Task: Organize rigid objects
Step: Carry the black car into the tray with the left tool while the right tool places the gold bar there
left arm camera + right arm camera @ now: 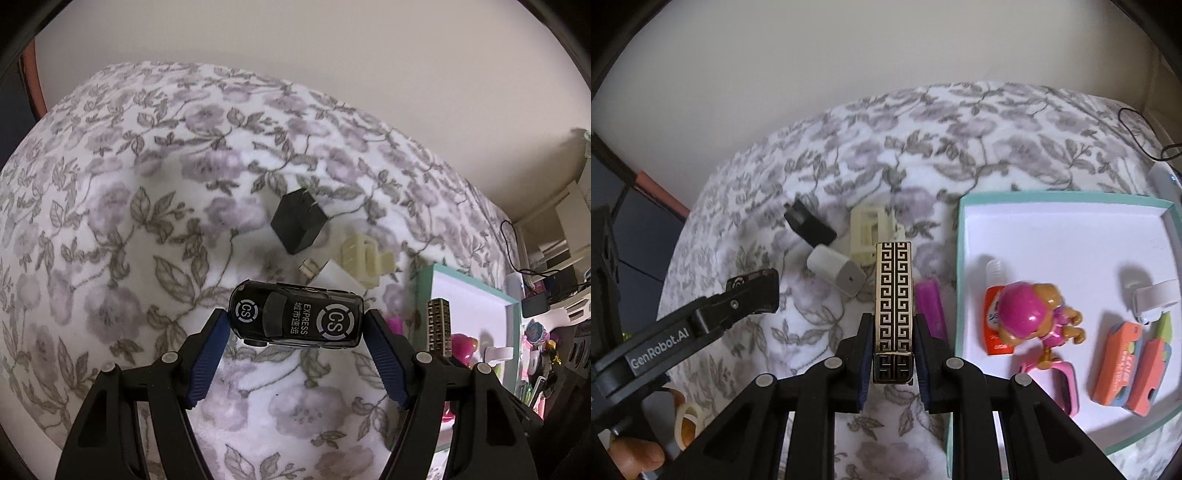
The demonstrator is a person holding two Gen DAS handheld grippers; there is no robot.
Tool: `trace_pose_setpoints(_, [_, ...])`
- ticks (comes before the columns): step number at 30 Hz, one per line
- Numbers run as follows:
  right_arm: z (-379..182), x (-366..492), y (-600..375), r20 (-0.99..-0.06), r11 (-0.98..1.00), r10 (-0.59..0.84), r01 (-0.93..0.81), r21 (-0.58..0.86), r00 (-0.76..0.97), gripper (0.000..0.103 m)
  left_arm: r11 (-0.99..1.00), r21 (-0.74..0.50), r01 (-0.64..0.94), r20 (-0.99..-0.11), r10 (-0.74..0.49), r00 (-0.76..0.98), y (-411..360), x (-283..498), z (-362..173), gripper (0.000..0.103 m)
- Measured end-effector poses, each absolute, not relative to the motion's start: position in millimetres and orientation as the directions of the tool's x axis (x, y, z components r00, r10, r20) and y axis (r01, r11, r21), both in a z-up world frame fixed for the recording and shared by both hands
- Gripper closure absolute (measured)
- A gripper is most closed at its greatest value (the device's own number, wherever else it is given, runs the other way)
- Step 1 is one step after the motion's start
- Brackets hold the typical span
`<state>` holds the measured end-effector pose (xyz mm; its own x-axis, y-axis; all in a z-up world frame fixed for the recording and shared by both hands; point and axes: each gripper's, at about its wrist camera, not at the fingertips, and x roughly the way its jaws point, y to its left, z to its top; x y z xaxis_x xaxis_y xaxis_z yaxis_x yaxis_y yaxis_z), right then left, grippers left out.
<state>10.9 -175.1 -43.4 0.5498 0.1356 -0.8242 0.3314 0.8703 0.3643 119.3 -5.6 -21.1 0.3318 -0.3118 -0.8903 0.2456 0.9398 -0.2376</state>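
My left gripper [297,322] is shut on a black toy car [295,319] marked "CS EXPRESS". Its blue pads press on the car's two ends, and the car hangs above the flowered blanket [129,221]. The right wrist view shows this gripper at the left, with the car [757,280] at its tip. My right gripper [894,322] is shut on a gold-and-black patterned case [893,295], held upright between its pads just left of the teal box [1071,197]. The case [439,325] also stands out in the left wrist view, beside the box [472,291].
On the blanket lie a black charger [809,225], a white charger [836,273], a cream clip [868,229] and a purple piece [931,306]. The box holds a pink toy figure [1030,317], an orange tube [995,325] and orange cases [1126,365]. A hand [635,458] shows at bottom left.
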Motion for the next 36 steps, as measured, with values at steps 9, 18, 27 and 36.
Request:
trace_pose_setpoints(9, [-27, -10, -214, -0.830, 0.822, 0.043, 0.452, 0.345, 0.556, 0.081, 0.921, -0.247, 0.302, -0.874, -0.346, 0.340, -25, 104, -8, 0.028])
trace_pose_setpoints(18, [-22, -56, -280, -0.852, 0.727, -0.070, 0.612, 0.313, 0.519, 0.081, 0.863, -0.211, 0.459, -0.877, -0.375, 0.301, -83, 65, -3, 0.028])
trace_pose_setpoints(27, [-30, -91, -327, -0.869, 0.642, -0.122, 0.706, 0.299, 0.479, 0.081, 0.779, -0.187, 0.598, -0.902, -0.377, 0.208, -137, 23, -17, 0.028])
trace_pose_setpoints(36, [-50, -84, -325, -0.898, 0.656, -0.064, 0.696, 0.291, 0.436, 0.081, 0.738, -0.136, 0.661, -0.933, -0.320, 0.166, -159, 3, -37, 0.028])
